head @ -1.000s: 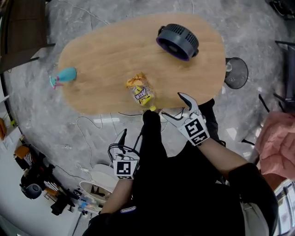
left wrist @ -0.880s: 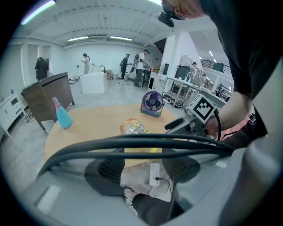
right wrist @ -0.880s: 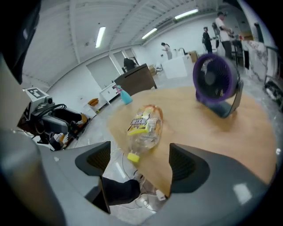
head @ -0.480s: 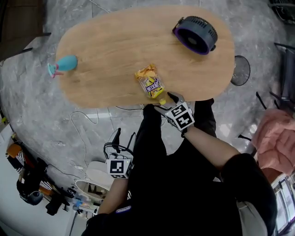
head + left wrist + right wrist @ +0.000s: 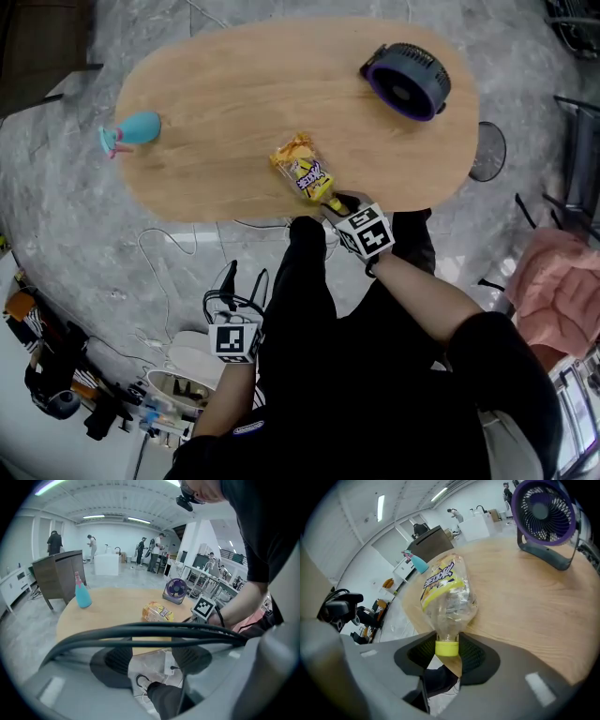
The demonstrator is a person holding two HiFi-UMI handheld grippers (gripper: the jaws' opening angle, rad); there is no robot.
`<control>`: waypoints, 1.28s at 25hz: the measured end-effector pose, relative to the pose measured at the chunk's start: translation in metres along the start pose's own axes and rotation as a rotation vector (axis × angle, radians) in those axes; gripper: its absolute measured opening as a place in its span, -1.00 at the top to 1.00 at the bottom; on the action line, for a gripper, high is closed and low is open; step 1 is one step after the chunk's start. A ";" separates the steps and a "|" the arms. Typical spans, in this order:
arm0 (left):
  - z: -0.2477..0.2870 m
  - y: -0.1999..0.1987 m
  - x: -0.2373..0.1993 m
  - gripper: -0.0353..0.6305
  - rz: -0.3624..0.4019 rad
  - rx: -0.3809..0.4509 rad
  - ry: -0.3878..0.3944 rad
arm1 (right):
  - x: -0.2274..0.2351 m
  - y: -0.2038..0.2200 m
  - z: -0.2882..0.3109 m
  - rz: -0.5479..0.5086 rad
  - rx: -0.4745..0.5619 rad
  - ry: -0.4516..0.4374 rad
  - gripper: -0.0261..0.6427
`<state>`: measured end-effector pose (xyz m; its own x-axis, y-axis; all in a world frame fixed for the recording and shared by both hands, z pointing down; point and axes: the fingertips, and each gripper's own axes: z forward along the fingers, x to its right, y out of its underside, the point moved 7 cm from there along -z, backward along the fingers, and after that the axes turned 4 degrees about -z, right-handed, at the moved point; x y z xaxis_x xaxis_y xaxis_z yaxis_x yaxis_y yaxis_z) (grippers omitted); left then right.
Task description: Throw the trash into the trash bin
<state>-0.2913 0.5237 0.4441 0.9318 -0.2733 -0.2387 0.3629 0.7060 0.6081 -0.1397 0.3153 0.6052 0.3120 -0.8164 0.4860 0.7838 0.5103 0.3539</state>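
Fingers [image 5: 474, 657] of the right gripper [image 5: 448, 654] have just been closing, and now they are clamped on the yellow cap [image 5: 447, 648] of the crushed clear plastic bottle with a yellow label [image 5: 447, 597]. The left gripper [image 5: 154, 663] hangs below the bench edge, beside the person's leg. Its fingers [image 5: 117, 663] stand apart, and only the floor and a shoe show through the gap.

The bottle lies on its side on the light oval wooden bench [image 5: 216, 103], with its cap reaching the near edge and its body pointing away from the person.

I judge the bottle to be empty and very light. Its thin walls are already crumpled, so they would give way under pressure, and the label film looks smooth and slippery. The cap and neck are the only stiff part, so this is the right place to hold it. The body may swing a little when it hangs from the neck.

Farther away, a round dark fan with a purple rim [image 5: 408, 80] stands at the right end of the bench, well apart from the bottle. A turquoise spray bottle [image 5: 131, 131] is at the left end. No trash bin shows in any view.
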 end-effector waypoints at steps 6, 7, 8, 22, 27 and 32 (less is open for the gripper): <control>0.012 0.008 0.018 0.09 -0.015 -0.025 0.007 | 0.009 0.001 -0.032 -0.012 0.102 -0.065 0.40; 0.015 0.008 0.025 0.09 -0.013 -0.031 0.014 | 0.012 0.002 -0.041 -0.023 0.118 -0.069 0.40; 0.018 0.007 0.033 0.09 -0.008 -0.036 0.021 | 0.016 0.003 -0.052 -0.034 0.133 -0.070 0.40; 0.094 -0.060 0.141 0.09 0.265 -0.133 0.194 | 0.120 0.083 -0.240 0.054 0.385 0.170 0.40; 0.133 -0.086 0.201 0.09 0.343 -0.163 0.251 | 0.208 0.150 -0.289 0.251 0.389 0.319 0.40; 0.171 -0.114 0.261 0.09 0.383 -0.163 0.296 | 0.293 0.211 -0.304 0.427 0.363 0.383 0.39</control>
<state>-0.0895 0.2598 0.4421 0.9488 0.2051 -0.2402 -0.0316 0.8183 0.5739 0.2808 0.1017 0.5794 0.7747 -0.5276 0.3486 0.3411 0.8129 0.4721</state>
